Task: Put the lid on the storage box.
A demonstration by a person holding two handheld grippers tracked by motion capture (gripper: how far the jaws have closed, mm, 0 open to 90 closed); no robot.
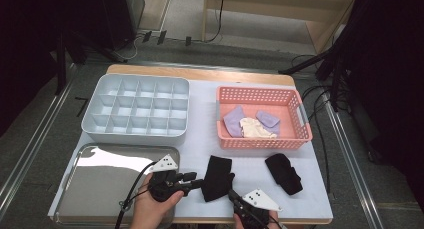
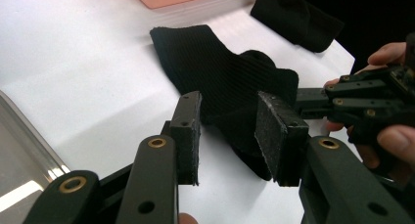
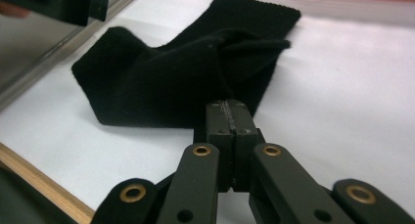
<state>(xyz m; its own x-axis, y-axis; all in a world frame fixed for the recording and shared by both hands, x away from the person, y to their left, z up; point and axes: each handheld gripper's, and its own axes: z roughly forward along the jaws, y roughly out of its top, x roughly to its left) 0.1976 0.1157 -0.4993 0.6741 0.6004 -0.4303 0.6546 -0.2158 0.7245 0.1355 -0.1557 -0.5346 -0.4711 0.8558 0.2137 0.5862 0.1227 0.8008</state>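
A black sock [image 1: 217, 176] lies flat on the white table near the front edge. My left gripper [image 1: 196, 180] comes in from the sock's left, over the metal tray's right rim. In the left gripper view its jaws [image 2: 235, 131] stand open, with the sock [image 2: 220, 72] just past and partly between the pads, untouched. My right gripper [image 1: 232, 193] reaches up from the front edge to the sock's near corner. Its jaws [image 3: 234, 109] are shut, pinching the edge of the sock [image 3: 166, 82], and a crease runs from the tips into the cloth. The right gripper [image 2: 306, 101] also shows in the left gripper view.
A second black sock [image 1: 284, 173] lies to the right. Behind it stands a pink basket [image 1: 263, 139] holding lilac socks and a cream one. A grey compartment box [image 1: 137, 111] is at the back left and a shiny metal tray [image 1: 100, 184] at the front left.
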